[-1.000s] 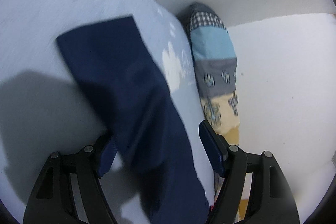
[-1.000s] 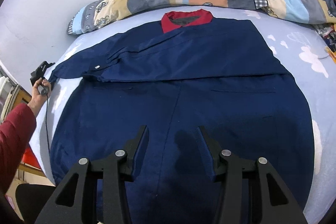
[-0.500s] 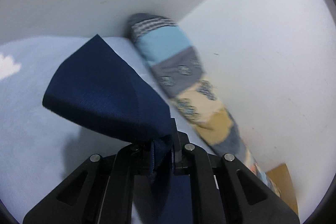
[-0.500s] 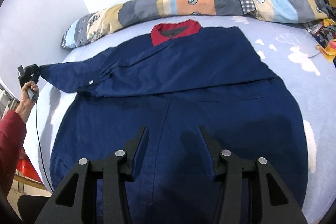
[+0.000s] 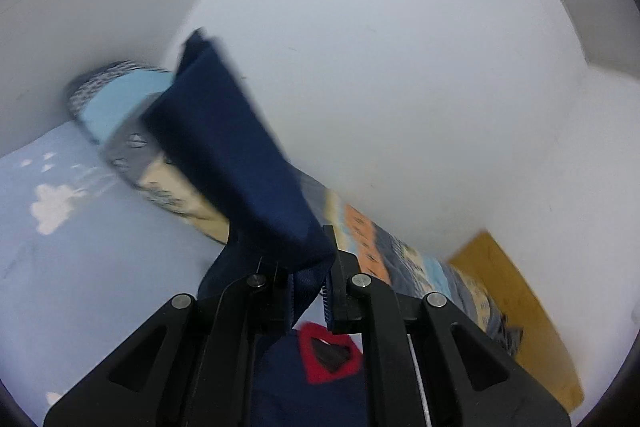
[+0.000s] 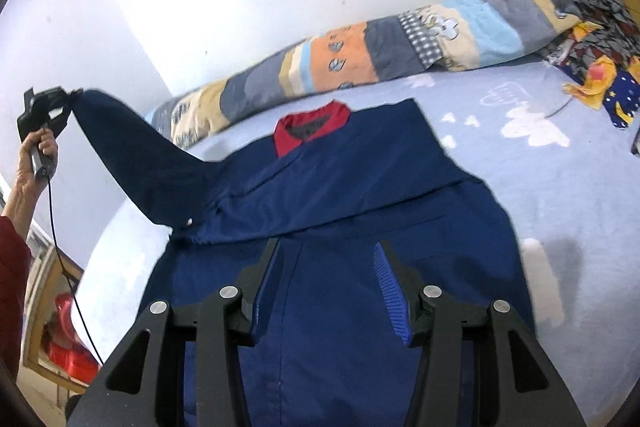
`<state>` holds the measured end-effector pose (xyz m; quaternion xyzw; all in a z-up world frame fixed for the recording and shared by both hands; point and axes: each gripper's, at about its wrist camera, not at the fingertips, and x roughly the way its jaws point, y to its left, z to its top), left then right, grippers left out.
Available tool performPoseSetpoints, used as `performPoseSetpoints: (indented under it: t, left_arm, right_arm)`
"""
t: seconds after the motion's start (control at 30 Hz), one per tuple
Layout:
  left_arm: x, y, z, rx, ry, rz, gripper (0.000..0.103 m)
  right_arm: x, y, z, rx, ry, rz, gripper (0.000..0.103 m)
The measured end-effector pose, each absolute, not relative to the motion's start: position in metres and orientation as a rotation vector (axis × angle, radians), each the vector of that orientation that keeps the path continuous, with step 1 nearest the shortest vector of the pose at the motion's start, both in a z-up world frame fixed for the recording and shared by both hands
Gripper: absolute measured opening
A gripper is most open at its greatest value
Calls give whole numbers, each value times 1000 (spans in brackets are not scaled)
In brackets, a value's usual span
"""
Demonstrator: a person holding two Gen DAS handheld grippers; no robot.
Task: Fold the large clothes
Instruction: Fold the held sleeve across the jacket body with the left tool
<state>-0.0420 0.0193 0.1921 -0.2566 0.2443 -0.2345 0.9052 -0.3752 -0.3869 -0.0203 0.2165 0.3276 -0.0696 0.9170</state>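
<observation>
**Right wrist view: sleeve lifted, body flat on the bed**

Right wrist view shows the large navy blue cloth garment with a red collar [image 6: 340, 211] spread front-up across the pale blue cloud-print bedsheet [image 6: 560, 195], its collar toward the long striped patchwork bolster [image 6: 360, 55] along the far edge of the bed. One long navy sleeve [image 6: 136, 147] is raised off the left side of the bed, its cuff pinched tight in the left tool [image 6: 60, 103], whose jaws are closed hard on the fabric. A hand [image 6: 38, 155] on an upraised arm in a red sleeve holds that tool high, pointing it slightly downward.

The right tool [image 6: 326, 281] hovers tilted down over the garment's lower middle, jaws about half apart, holding nothing.

I judge the cloth light, limp and a little slick: it sags in a curve from the cuff. Gripping at cuffs, hems and shoulder seams should control it best; a mid-panel pinch would only bunch it.
</observation>
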Motion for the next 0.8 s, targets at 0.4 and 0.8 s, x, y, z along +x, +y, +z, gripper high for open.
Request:
performPoseSetpoints:
  t: [0.4,0.8]
  left_arm:
    - [-120,-261,120,-242,720,-667,8]
    - [-195,-414,-104,227,990,-579,43]
  right_arm:
    - [-436,-442,3,558,529,-164,51]
    - [-452,-463,0,605,516,-160,51]
